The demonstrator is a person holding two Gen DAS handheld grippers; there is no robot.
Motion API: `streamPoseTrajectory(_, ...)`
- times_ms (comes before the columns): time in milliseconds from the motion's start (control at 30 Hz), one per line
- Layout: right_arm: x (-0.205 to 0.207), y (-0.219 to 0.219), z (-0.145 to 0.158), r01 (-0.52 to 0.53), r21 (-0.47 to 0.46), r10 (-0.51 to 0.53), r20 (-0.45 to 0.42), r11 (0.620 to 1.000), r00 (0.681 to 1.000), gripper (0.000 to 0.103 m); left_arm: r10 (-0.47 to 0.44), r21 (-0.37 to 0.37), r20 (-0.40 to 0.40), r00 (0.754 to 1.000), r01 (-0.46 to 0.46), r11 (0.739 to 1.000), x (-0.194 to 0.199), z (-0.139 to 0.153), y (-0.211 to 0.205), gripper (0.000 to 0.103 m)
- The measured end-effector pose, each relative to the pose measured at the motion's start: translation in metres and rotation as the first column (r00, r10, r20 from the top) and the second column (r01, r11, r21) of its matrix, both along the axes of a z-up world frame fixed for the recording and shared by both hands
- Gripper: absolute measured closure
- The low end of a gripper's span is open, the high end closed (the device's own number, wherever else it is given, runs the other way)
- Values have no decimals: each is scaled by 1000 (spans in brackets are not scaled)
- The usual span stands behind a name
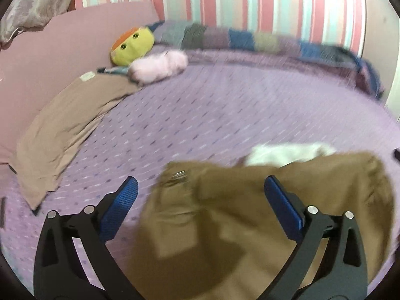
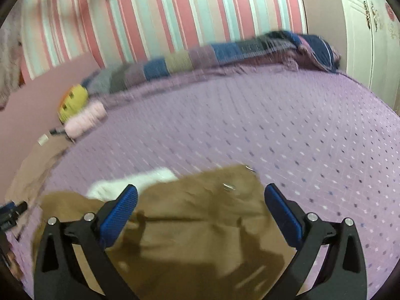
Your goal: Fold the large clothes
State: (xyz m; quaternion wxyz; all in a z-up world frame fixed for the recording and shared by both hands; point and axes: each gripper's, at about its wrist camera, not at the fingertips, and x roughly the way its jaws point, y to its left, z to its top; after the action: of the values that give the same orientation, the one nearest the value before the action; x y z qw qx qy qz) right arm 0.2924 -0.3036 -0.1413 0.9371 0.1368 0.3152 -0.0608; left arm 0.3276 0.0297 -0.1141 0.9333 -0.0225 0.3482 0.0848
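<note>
A brown garment (image 1: 225,215) with white lining (image 1: 287,153) lies crumpled on the purple bed near me; it also shows in the right wrist view (image 2: 195,220), lining (image 2: 130,182) at its far left. My left gripper (image 1: 200,187) is open, its blue pads straddling the garment's left part without holding it. My right gripper (image 2: 200,195) is open over the garment's right part, near a metal button (image 2: 228,187). Both views are motion-blurred.
The purple dotted bedspread (image 1: 212,110) stretches ahead. A tan pillow (image 1: 67,130), a yellow plush toy (image 1: 132,45) and a pink plush (image 1: 160,66) lie at the left by the pink headboard (image 1: 50,50). A patchwork blanket (image 2: 225,52) lines the striped wall. A white wardrobe (image 2: 370,37) stands right.
</note>
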Motion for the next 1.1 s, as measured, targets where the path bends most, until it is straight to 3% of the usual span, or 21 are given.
streamPoseTrajectory(67, 1, 19, 6, -10, 16, 10, 31, 1000, 999, 2, 11, -33, 31, 999, -10, 999, -1, 3, -17, 3)
streamPoseTrajectory(267, 18, 72, 5, 9, -24, -6, 98, 1000, 995, 2, 54, -149, 1, 999, -54, 987, 28, -16, -47, 3)
streamPoseTrajectory(433, 37, 83, -17, -7, -102, 12, 46, 995, 999, 2, 69, 17, -22, 997, -69, 998, 59, -55, -62, 3)
streamPoseTrajectory(533, 46, 79, -24, 13, -146, -7, 42, 989, 999, 2, 72, 118, -8, 997, -70, 990, 72, -68, -62, 3)
streamPoseTrajectory(800, 84, 65, -52, 17, -206, -17, 2, 978, 1000, 2, 97, 163, -1, 995, -96, 982, 100, -84, -50, 3)
streamPoseTrajectory(1100, 118, 55, -75, 13, -223, -19, -25, 975, 1000, 2, 91, 132, -6, 996, -90, 987, 119, -102, -47, 3)
